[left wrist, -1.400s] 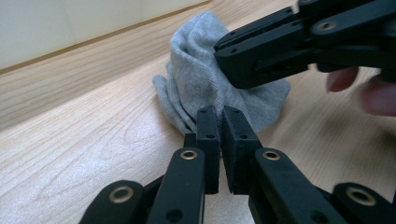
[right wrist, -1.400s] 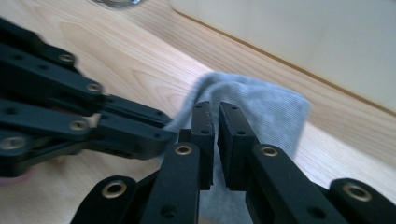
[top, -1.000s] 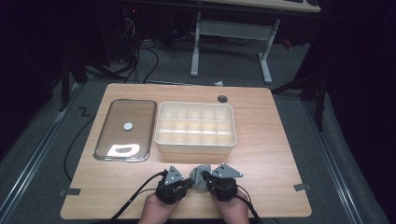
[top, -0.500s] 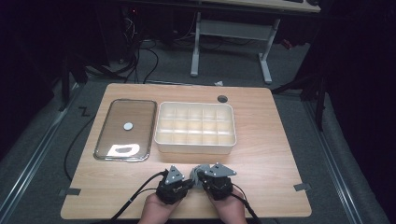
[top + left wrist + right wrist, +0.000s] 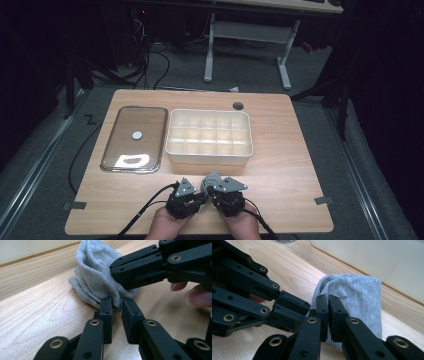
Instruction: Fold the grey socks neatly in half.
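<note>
High view hides your grey sock between both grippers: left gripper and right gripper each pinch it, at 6 o'clock of the tray.

Both grippers are black, the left gripper and right gripper each topped by a grey three-cornered plate. Their jaws are flat black bars joined by brass-ringed pivots, with small screw holes along the links. A black cable trails from each. The hands are bare.
</note>
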A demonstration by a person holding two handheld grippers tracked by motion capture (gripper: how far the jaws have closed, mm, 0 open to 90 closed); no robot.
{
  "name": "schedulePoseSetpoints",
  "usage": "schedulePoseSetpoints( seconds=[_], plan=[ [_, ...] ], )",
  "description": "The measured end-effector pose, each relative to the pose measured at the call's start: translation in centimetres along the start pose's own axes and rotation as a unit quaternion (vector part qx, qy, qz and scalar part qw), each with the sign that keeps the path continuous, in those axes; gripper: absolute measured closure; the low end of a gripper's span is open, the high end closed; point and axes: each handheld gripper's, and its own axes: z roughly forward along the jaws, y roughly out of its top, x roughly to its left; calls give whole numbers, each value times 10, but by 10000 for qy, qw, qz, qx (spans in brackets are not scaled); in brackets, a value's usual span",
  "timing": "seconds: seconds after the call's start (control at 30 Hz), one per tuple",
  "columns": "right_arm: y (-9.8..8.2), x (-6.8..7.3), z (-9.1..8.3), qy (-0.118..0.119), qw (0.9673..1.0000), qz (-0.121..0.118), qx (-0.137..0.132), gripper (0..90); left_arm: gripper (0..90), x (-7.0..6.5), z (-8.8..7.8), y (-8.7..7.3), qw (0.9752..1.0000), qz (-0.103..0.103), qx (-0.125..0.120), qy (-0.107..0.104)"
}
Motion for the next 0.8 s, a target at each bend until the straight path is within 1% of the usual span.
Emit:
schedulePoseSetpoints(
  seconds=[0.07,0.13,0.27,0.37,0.4,0.43,0.47,0.53,0.6,0.77,0.8],
  plan=[
    [-1,-1,0,-12,10000,-2,4,879,756,0,-1,0,10000,24,23,8],
    [-2,-2,0,-13,10000,-15,34,878,715,0,-3,-1,10000,45,-7,-3],
    [-4,-5,2,-10,10000,-15,83,878,677,-2,-8,1,9999,48,-150,-12],
    [-8,-7,5,11,9999,57,96,876,667,-1,-13,3,9997,-16,-256,-18],
    [-8,-7,5,11,9999,68,101,876,681,0,-16,3,9996,1,-291,-55],
    [-7,-8,5,7,9999,49,87,876,754,-1,-19,3,9994,57,-342,-50],
    [-7,-7,4,8,10000,38,82,876,800,-1,-20,3,9993,67,-372,27],
    [-6,-7,2,14,10000,29,62,875,854,1,-17,3,9995,34,-297,121],
    [-6,-6,1,26,10000,27,48,874,875,3,-12,3,9996,8,-180,221],
    [-4,-3,1,30,10000,8,59,871,885,3,-5,1,9996,39,-90,278],
    [-3,-3,1,20,10000,-7,54,870,885,3,-4,1,9996,19,-77,276]
  ],
)
